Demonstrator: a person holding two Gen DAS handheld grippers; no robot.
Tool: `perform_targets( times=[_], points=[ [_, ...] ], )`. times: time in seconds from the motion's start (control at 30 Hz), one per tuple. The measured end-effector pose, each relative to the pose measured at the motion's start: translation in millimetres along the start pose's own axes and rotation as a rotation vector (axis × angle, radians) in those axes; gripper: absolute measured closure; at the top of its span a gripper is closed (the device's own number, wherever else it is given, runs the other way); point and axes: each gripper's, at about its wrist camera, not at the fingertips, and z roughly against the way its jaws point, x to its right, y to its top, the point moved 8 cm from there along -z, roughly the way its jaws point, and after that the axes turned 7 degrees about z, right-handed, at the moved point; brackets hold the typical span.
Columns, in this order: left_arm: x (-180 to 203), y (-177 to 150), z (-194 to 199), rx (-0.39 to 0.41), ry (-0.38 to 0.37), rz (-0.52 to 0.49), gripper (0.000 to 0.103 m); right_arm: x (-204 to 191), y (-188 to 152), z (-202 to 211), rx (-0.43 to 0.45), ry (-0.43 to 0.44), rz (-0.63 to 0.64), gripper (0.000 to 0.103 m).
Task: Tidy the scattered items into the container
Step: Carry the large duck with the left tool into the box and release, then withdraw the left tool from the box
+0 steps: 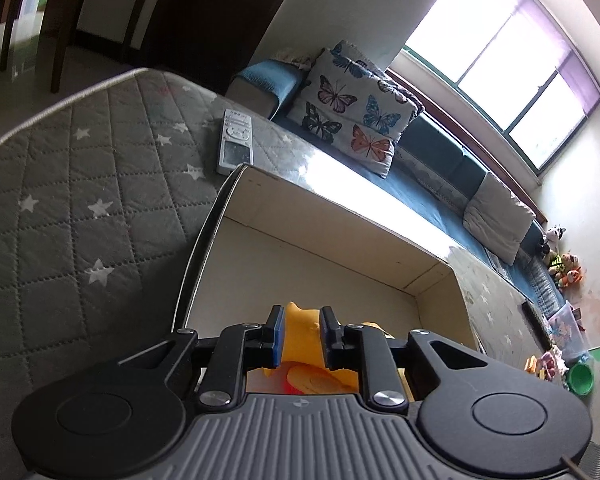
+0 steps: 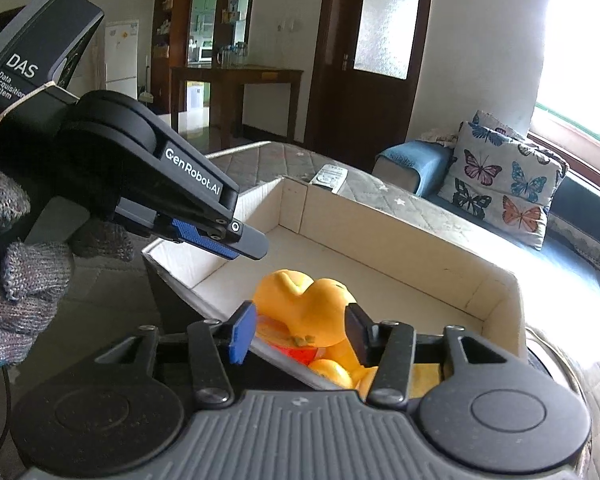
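A shallow cream cardboard box (image 1: 332,216) (image 2: 380,220) lies on a grey star-quilted mattress (image 1: 80,184). A yellow rubber duck toy (image 2: 312,312) (image 1: 302,336) lies inside the box at its near end. My right gripper (image 2: 300,334) hangs over the near rim, jaws open around the duck, pads apart from it. My left gripper (image 1: 301,336) is above the box with a narrow gap between its blue pads (image 1: 278,336), the duck seen behind. The left gripper also shows in the right wrist view (image 2: 236,240), over the box's left wall. A white remote control (image 1: 235,141) (image 2: 330,176) lies on the mattress beyond the box.
A butterfly cushion (image 1: 352,112) and blue sofa (image 1: 440,168) lie behind the mattress. Plush toys (image 1: 560,264) and a toy bin (image 1: 564,328) sit at the far right. A dark wooden table (image 2: 236,88) and door (image 2: 372,52) stand beyond.
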Motion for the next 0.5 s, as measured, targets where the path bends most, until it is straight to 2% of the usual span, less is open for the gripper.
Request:
perform_targets(
  times=[0.17,0.23,0.5],
  points=[
    [6.7,-9.6,16.0,0.026,0.012,-0.035,0.081,-2.3,-6.7,17.0,0.019,-0.005,-0.012,0.049],
    [9.5,-15.0,22.9,0.042,0.026,-0.055,0.080,-1.9,-10.6,23.3,0.026,-0.008,-0.022,0.043],
    [17.9,-34.7,41.5,0.075,0.072,-0.099,0.079,0.1,-27.7,47.2,0.045,-0.026,-0.090,0.035]
  ],
)
